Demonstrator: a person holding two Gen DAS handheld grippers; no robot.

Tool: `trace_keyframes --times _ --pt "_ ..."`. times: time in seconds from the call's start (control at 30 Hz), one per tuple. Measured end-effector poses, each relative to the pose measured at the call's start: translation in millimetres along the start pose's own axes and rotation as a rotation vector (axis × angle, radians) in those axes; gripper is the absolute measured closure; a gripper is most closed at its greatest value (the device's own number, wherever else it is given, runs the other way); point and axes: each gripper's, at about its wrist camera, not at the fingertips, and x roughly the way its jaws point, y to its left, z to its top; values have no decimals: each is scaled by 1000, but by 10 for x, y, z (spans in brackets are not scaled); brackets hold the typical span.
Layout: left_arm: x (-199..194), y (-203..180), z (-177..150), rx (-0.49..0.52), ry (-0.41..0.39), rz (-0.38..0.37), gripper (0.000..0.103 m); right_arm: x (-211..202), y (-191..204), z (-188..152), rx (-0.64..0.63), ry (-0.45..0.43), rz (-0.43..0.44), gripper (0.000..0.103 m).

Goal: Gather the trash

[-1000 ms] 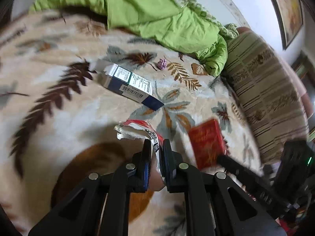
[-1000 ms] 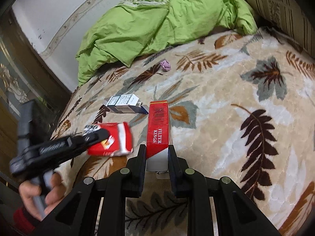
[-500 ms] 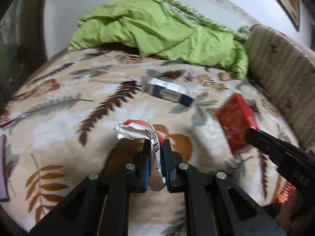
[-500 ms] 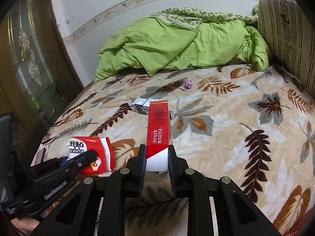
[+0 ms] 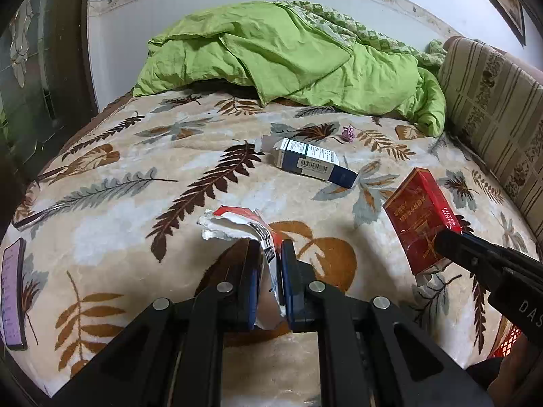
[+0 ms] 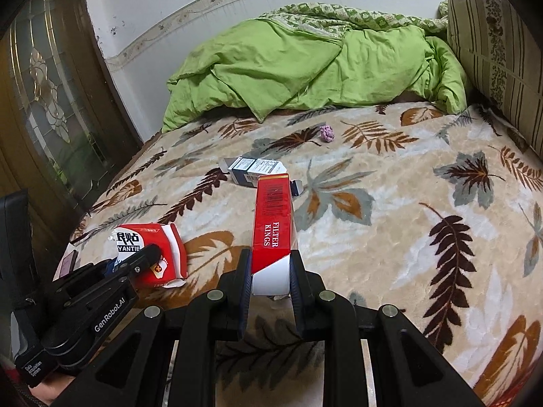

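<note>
My left gripper [image 5: 268,254] is shut on a torn red and white packet [image 5: 244,224], held above the leaf-patterned blanket; the packet also shows in the right wrist view [image 6: 152,254]. My right gripper [image 6: 269,264] is shut on a red cigarette carton [image 6: 273,217] marked FILTER KINGS, seen too in the left wrist view [image 5: 420,224]. A dark blue and white box [image 5: 309,162] lies on the blanket beyond both, also in the right wrist view [image 6: 254,171]. A small purple crumpled scrap [image 5: 348,133] lies farther back, also in the right wrist view [image 6: 326,133].
A green quilt [image 5: 288,54] is heaped at the back of the bed. A striped cushion [image 5: 492,101] runs along the right side. A phone [image 5: 12,291] lies at the blanket's left edge. A glass-panelled door [image 6: 51,101] stands on the left.
Both grippers have pulled back and tilted up with their items still held, so more of the bed, wall and door shows. The box and scrap have not moved.
</note>
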Motion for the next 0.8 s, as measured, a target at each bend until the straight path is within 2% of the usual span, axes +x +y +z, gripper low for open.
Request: trace_keyframes --times 0.8 --pt "-13 -79 -14 25 -7 0 91 1 -14 7 4 4 6 81"
